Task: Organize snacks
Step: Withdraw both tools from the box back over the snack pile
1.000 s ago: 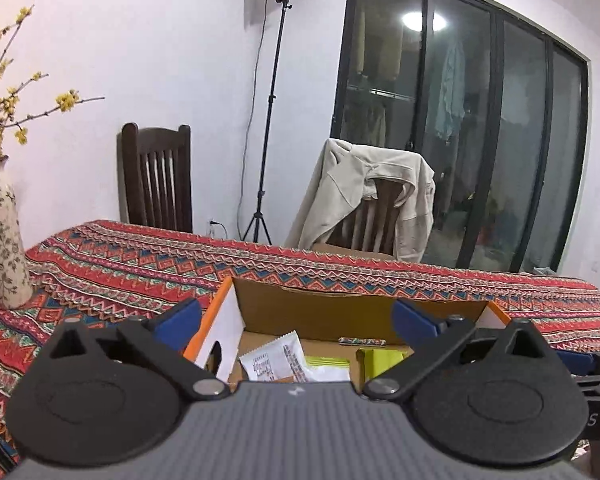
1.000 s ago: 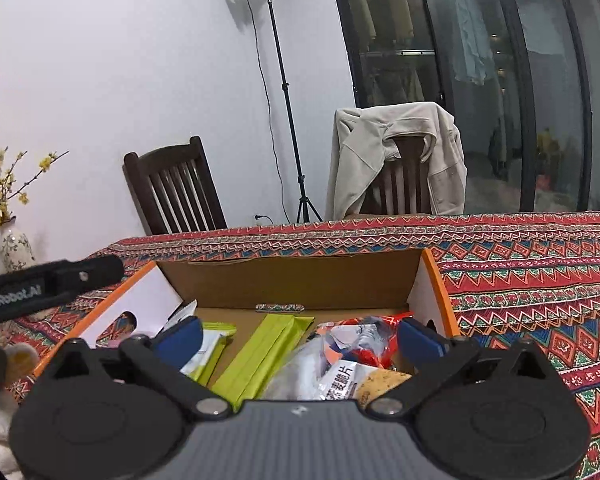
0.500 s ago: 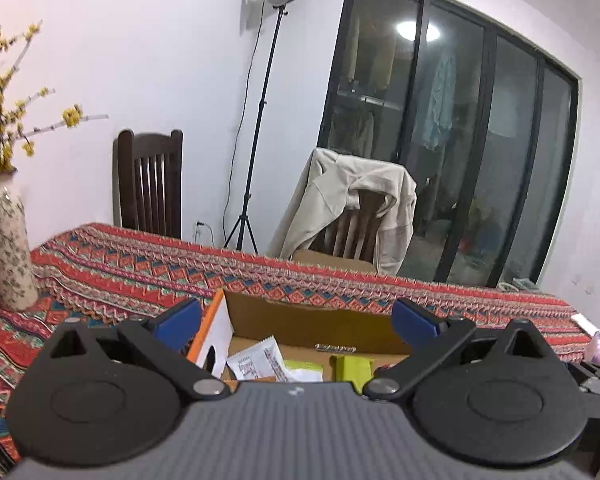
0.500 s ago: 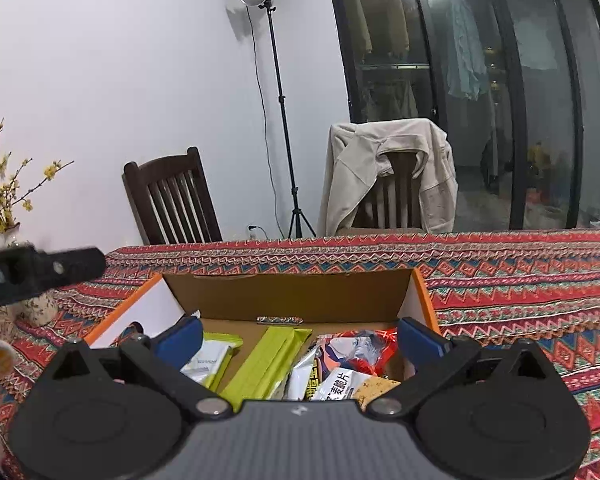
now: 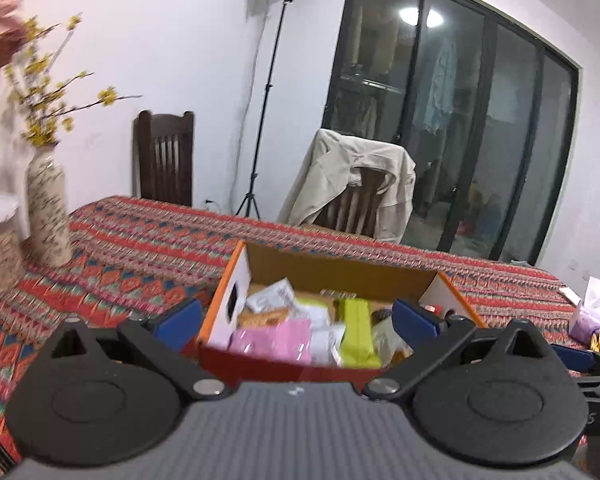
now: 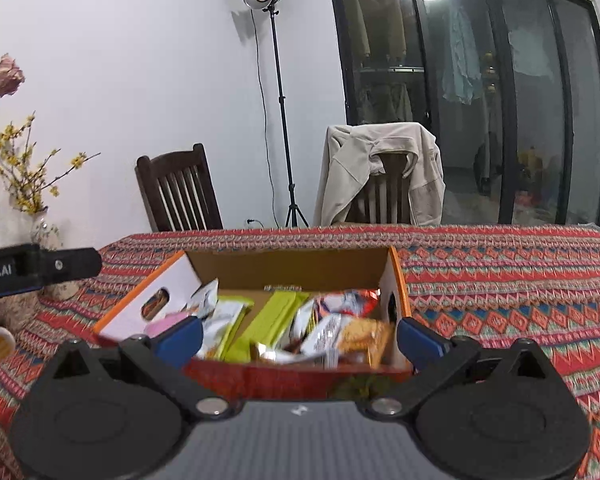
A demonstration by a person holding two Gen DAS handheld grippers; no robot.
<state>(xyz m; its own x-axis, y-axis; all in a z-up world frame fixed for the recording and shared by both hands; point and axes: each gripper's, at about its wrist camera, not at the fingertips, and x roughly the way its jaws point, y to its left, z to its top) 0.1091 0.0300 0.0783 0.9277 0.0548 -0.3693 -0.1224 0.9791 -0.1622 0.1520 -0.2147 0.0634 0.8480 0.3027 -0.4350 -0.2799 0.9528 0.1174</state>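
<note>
An open cardboard box (image 5: 340,276) (image 6: 288,266) with orange edges and white side flaps sits on the patterned tablecloth. It holds several snack packs: a pink pack (image 5: 274,338), green packs (image 5: 356,330) (image 6: 270,320), white packs (image 5: 272,294) and an orange cracker pack (image 6: 364,338). My left gripper (image 5: 296,322) is open and empty, just in front of the box's near wall. My right gripper (image 6: 298,338) is open and empty, also at the near wall, over the right half. The left gripper's body (image 6: 36,268) shows in the right wrist view.
A patterned vase (image 5: 48,212) with yellow flowers stands at the table's left. Two chairs (image 6: 180,192), one draped with a beige jacket (image 6: 380,172), and a light stand (image 6: 278,120) are behind the table. A purple-white bag (image 5: 596,312) lies at the far right.
Both grippers have drawn back and risen, so the box appears farther off and more of its contents show. Both stay open.
</note>
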